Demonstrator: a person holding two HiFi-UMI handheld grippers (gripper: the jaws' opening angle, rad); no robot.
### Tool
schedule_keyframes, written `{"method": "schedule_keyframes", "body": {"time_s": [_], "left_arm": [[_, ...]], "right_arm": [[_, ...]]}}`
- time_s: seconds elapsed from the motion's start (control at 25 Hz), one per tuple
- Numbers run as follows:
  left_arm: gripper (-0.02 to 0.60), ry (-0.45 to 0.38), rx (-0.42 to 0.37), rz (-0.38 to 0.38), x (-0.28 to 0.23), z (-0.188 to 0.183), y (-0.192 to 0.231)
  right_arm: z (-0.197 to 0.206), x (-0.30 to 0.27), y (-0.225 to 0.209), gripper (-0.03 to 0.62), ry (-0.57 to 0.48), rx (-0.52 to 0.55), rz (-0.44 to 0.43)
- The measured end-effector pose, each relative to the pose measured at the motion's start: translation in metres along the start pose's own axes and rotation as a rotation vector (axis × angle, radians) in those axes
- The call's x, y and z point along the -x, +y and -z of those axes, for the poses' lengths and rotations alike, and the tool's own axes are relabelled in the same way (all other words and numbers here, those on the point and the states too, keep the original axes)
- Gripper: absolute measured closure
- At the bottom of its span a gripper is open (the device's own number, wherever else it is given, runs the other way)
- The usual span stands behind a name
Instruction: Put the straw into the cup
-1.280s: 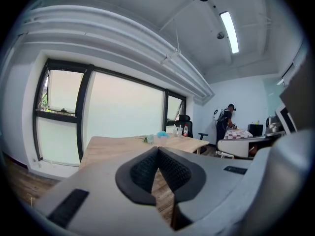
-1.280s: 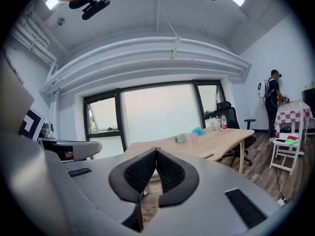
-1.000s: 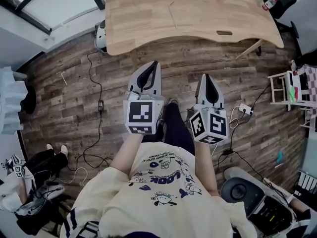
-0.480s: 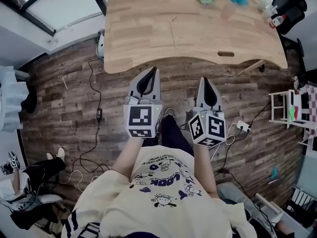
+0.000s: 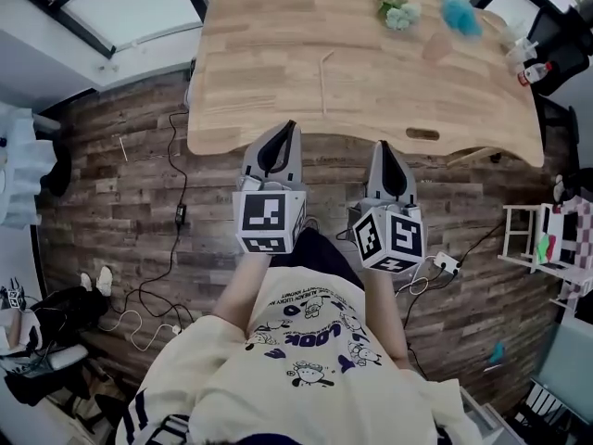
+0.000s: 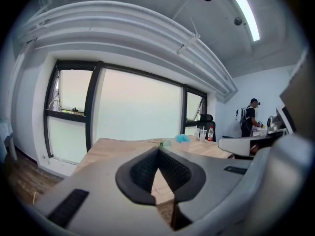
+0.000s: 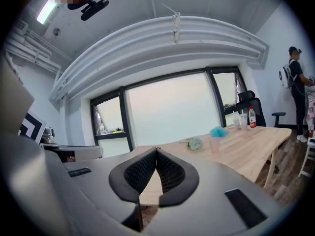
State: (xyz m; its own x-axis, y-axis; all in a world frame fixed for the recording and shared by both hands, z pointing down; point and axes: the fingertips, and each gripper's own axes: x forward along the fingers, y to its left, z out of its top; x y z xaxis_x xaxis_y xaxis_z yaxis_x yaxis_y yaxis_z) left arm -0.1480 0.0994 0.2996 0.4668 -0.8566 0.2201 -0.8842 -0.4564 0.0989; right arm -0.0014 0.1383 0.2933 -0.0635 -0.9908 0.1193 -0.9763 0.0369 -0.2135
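Note:
A clear cup (image 5: 435, 46) stands on the far right part of the wooden table (image 5: 269, 72); it also shows in the right gripper view (image 7: 214, 144). A thin pale straw (image 5: 323, 82) lies flat near the table's middle. My left gripper (image 5: 288, 128) and right gripper (image 5: 383, 146) are held side by side over the floor, their tips at the table's near edge. Both are shut with nothing between the jaws, as the left gripper view (image 6: 158, 149) and right gripper view (image 7: 156, 150) show. The cup and straw lie well ahead of both.
A small flower sprig (image 5: 398, 13) and a blue fluffy thing (image 5: 460, 15) lie beyond the cup. Bottles (image 5: 537, 70) stand at the table's right end by a black chair. Cables and a power strip (image 5: 450, 263) lie on the wood floor. A person (image 7: 298, 90) stands far right.
The table has come closer and more of it shows, with the cup, flower and blue thing now fully in view. Both grippers stay shut and side by side.

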Motion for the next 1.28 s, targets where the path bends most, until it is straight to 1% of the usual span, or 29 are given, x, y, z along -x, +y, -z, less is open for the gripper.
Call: {"method": "schedule_keyframes", "body": {"time_s": [0.2,0.48,0.6,0.88,1.08,1.28], "left_arm": [[0.557,0.012,-0.002,-0.036,-0.013,-0.001,0.001],[0.557,0.045,0.010,-0.081,-0.025,0.005,0.013],[0.557,0.055,0.000,-0.082,-0.033,0.007,0.015],[0.557,0.061,0.023,-0.077,-0.064,0.007,0.024],[0.556,0.063,0.030,-0.073,-0.091,0.002,0.039],[0.557,0.086,0.045,-0.056,-0.119,0.004,0.049]], "right_arm": [[0.000,-0.015,-0.015,0.599,0.012,-0.015,-0.012],[0.010,-0.037,-0.011,0.600,0.052,-0.033,-0.050],[0.014,-0.046,-0.013,0.600,0.062,-0.035,-0.048],[0.018,-0.075,-0.021,0.599,0.079,-0.034,-0.036],[0.019,-0.105,-0.019,0.600,0.091,-0.035,-0.039],[0.023,-0.137,-0.017,0.599,0.118,-0.032,-0.047]]}}
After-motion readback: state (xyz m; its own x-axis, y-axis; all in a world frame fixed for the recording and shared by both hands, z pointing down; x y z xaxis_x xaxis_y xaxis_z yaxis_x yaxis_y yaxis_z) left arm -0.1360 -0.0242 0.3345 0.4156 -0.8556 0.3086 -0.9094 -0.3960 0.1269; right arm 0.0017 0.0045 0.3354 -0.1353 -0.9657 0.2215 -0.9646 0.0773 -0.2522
